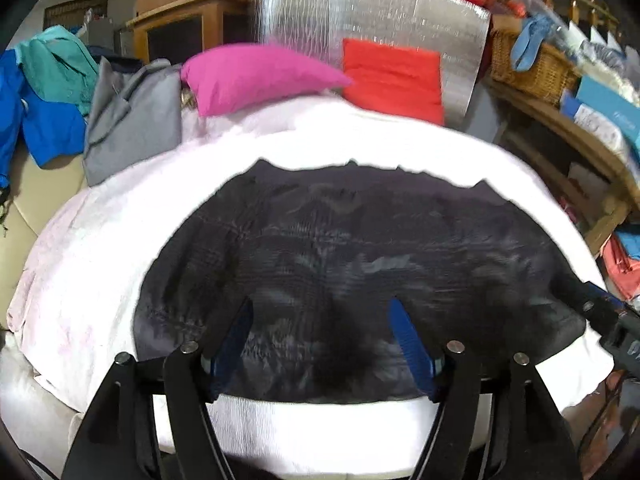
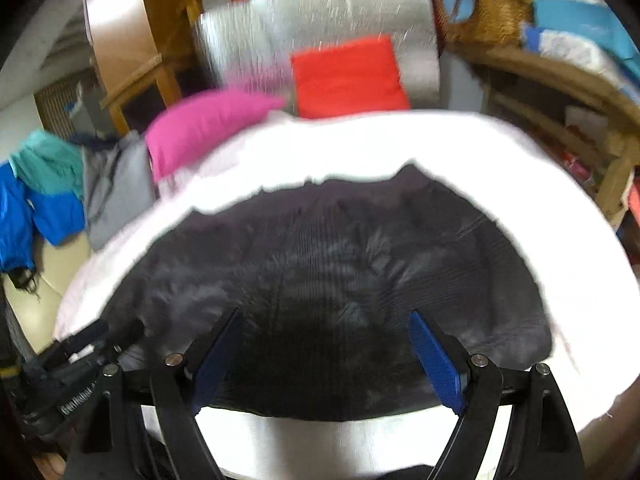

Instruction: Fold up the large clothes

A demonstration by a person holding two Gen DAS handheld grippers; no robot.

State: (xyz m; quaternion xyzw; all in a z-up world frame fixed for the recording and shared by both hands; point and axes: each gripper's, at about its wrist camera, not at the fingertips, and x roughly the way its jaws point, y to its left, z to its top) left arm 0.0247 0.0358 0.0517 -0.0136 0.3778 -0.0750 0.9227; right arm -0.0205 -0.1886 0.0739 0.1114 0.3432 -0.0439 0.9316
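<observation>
A bed (image 1: 120, 240) under a white cover fills both views, and a dark garment (image 1: 352, 264) lies spread flat across the middle of it, its far edge uneven against the white. At the head of the bed sit a pink pillow (image 1: 256, 76) and, just beside it, a red cushion (image 1: 392, 76), both in front of a silvery quilted panel (image 1: 360, 12). To the left, a grey garment (image 1: 132, 120), a blue one (image 1: 44, 128) and a teal one (image 1: 56, 60) hang over a pale seat. To the right stands a wooden shelf (image 1: 568, 132) with a wicker basket (image 1: 532, 68) and boxes.

The left tongs (image 1: 322, 316) point down at a slant over the near part of the dark garment, blue pads standing wide apart and gripping nothing. The right tongs (image 2: 324, 332) hang in the same pose over the same cloth, jaws likewise spread and empty; the picture is blurred. Each pair shows at the edge of the other's view.
</observation>
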